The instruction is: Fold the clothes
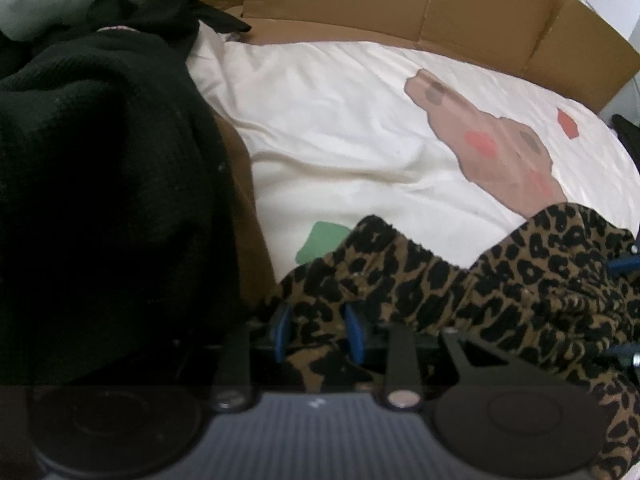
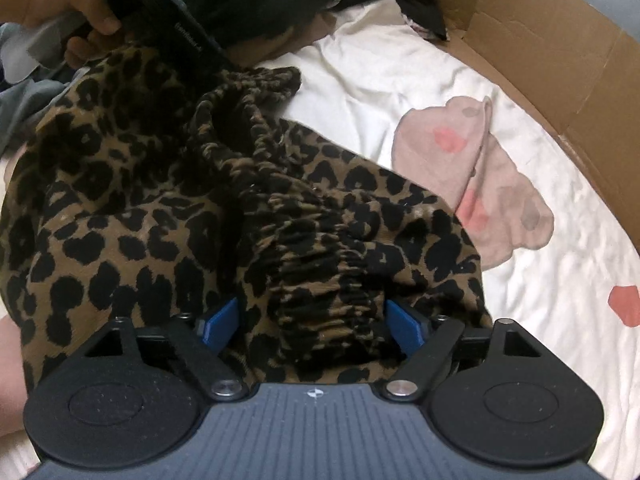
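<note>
In the left wrist view, our left gripper [image 1: 318,330] sits at six o'clock with its blue fingers [image 1: 353,332] drawn fairly close together and a bunch of the leopard-print garment [image 1: 460,280] pinched between them. We judge this grip is there to anchor one end of the garment while the other hand works. The fabric runs from the jaws toward three o'clock, lying partly on the white bedsheet [image 1: 340,120] with its printed pink bear [image 1: 492,140]. At nine o'clock a heap of black clothes [image 1: 100,160] waits its turn, and a cardboard wall [image 1: 400,4] closes the scene at twelve o'clock, probably to keep the folding area bounded.

In the right wrist view, our right gripper [image 2: 312,324] is at six o'clock with its fingers [image 2: 404,326] spread wide. The gathered elastic waistband [image 2: 320,280] lies between them, but the pads stand clear of it on both sides, so nothing is clamped here; it looks like a letting-go or a re-grip along the band. The garment fills the middle and nine o'clock side, draped over the bed. At eleven o'clock the person's hand [image 2: 60,4] holds the other tool, which comes down into the fabric's far end. The sheet and bear lie at two to three o'clock. The garment is not yet flat, so folding has barely begun.
</note>
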